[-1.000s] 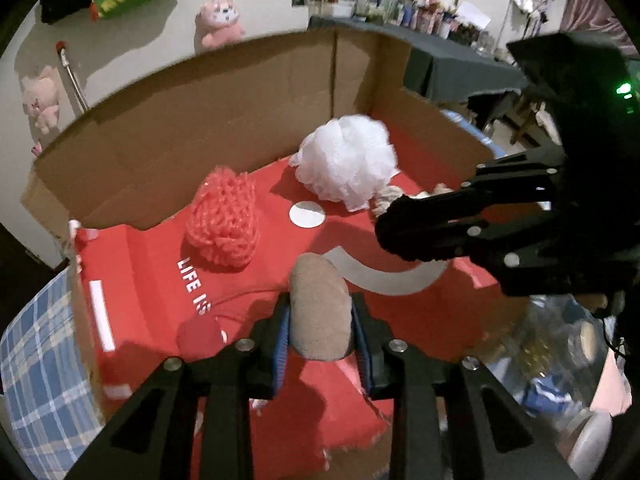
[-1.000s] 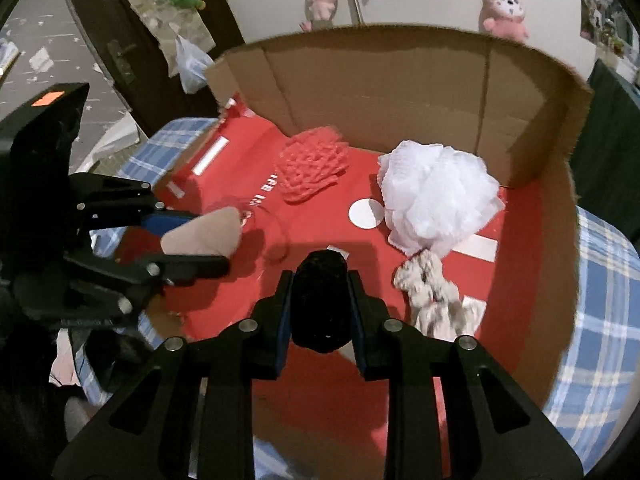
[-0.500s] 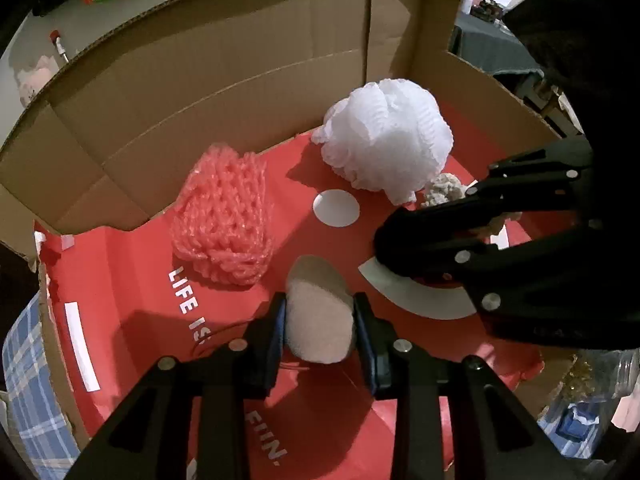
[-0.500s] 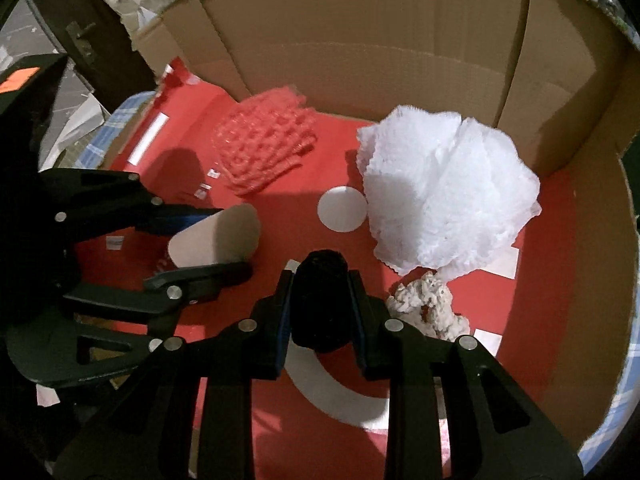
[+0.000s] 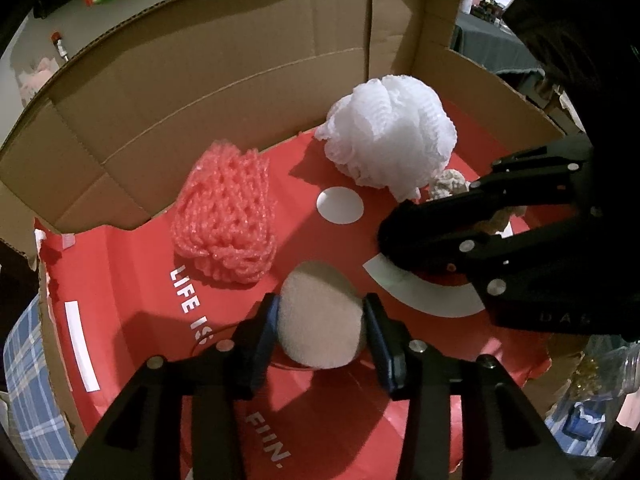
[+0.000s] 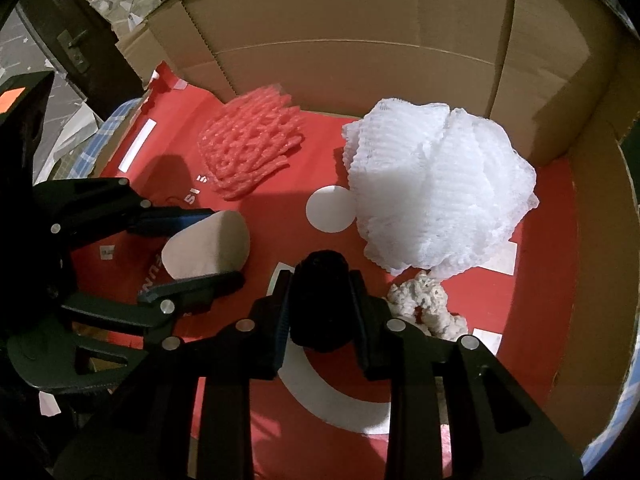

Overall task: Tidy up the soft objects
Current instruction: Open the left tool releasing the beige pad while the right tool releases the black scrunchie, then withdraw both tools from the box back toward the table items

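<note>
My left gripper (image 5: 320,324) is shut on a beige oval sponge (image 5: 320,316), held just above the red floor of a cardboard box (image 5: 240,80). It also shows in the right wrist view (image 6: 208,248). My right gripper (image 6: 320,304) is shut on a black soft object (image 6: 320,300), low inside the box beside the left gripper. On the box floor lie a pink foam net (image 5: 228,216), a white mesh bath pouf (image 5: 388,140) and a small beige crumpled cloth (image 6: 428,308).
The box has tall cardboard walls at the back and right (image 6: 360,40). It sits on a blue plaid cloth (image 5: 24,380). A dark table with bottles (image 5: 492,36) stands behind the box.
Both grippers have moved forward and down into the box, each still holding its object. The sponge and the black object are now near the red floor.
</note>
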The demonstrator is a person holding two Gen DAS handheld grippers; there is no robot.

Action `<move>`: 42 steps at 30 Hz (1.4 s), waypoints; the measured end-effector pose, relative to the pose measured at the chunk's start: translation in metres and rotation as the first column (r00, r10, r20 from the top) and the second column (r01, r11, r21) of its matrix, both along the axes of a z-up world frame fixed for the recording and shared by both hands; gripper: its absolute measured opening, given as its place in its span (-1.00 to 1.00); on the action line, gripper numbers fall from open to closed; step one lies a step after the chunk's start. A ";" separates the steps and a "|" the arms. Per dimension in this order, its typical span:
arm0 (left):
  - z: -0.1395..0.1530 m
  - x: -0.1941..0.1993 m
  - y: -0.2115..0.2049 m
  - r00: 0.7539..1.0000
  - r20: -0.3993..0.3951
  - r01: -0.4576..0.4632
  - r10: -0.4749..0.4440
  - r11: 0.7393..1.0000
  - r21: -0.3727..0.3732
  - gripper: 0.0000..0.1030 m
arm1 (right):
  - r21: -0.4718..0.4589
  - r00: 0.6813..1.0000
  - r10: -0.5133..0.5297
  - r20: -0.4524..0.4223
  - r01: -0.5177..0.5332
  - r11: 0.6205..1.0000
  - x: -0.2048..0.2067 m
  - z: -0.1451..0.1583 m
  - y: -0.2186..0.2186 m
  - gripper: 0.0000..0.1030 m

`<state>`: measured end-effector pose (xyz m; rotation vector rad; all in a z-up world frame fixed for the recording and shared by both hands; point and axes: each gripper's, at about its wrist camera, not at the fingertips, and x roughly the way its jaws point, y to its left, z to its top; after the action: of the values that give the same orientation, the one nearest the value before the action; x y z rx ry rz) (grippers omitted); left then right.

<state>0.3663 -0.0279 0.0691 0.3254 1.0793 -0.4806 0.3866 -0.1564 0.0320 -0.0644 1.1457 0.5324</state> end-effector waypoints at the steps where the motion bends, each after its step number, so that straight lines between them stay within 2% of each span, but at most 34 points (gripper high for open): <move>1: 0.000 0.000 0.000 1.000 0.002 0.000 0.000 1.000 0.002 -0.08 | 0.002 1.000 0.000 -0.002 0.000 1.000 0.000 0.000 0.000 -0.49; 13: 0.000 -0.008 0.004 1.000 0.027 -0.003 0.003 1.000 -0.008 0.09 | 0.003 1.000 -0.020 -0.006 0.020 1.000 0.000 -0.001 0.004 -0.44; 16: 0.003 -0.012 0.008 0.999 0.038 -0.006 0.006 1.000 -0.012 0.21 | 0.003 1.000 -0.028 -0.003 0.028 1.000 -0.001 0.000 0.004 -0.42; 18: 0.005 -0.016 0.009 0.999 0.050 -0.006 0.007 1.000 -0.015 0.31 | -0.001 1.000 -0.031 -0.003 0.031 1.000 -0.002 0.000 0.005 -0.25; 19: 0.006 -0.018 0.010 0.998 0.055 -0.007 0.008 1.000 -0.015 0.32 | -0.002 0.999 -0.034 0.002 0.034 0.999 -0.002 0.001 0.005 0.13; 20: 0.006 -0.019 0.011 0.998 0.060 -0.010 0.011 1.000 -0.015 0.32 | 0.003 0.999 -0.037 0.015 0.037 0.999 -0.003 0.003 0.005 0.24; 24: 0.017 -0.028 0.016 0.997 0.076 -0.015 0.017 0.999 -0.031 0.37 | -0.010 0.998 -0.049 0.048 0.049 0.999 -0.008 0.010 0.007 0.24; 26: 0.024 -0.034 0.019 0.995 0.094 -0.020 0.024 0.999 -0.037 0.50 | -0.005 0.997 -0.051 0.054 0.051 0.999 -0.012 0.016 0.007 0.24; 33: 0.058 -0.065 0.030 0.984 0.162 -0.052 0.069 0.993 -0.108 0.68 | 0.017 0.992 -0.059 0.113 0.057 0.998 -0.040 0.049 0.003 0.25; 38: 0.087 -0.092 0.034 0.965 0.230 -0.082 0.122 0.981 -0.176 0.87 | 0.034 0.981 -0.065 0.181 0.060 0.998 -0.071 0.079 -0.001 0.35; 42: 0.108 -0.118 0.039 0.953 0.265 -0.087 0.150 0.968 -0.236 0.91 | 0.047 0.968 -0.079 0.237 0.069 0.996 -0.099 0.102 -0.006 0.44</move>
<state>0.2484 0.0114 0.1771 0.1241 0.7550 -0.4277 0.2872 -0.1622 0.1343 -0.0504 0.8990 0.4667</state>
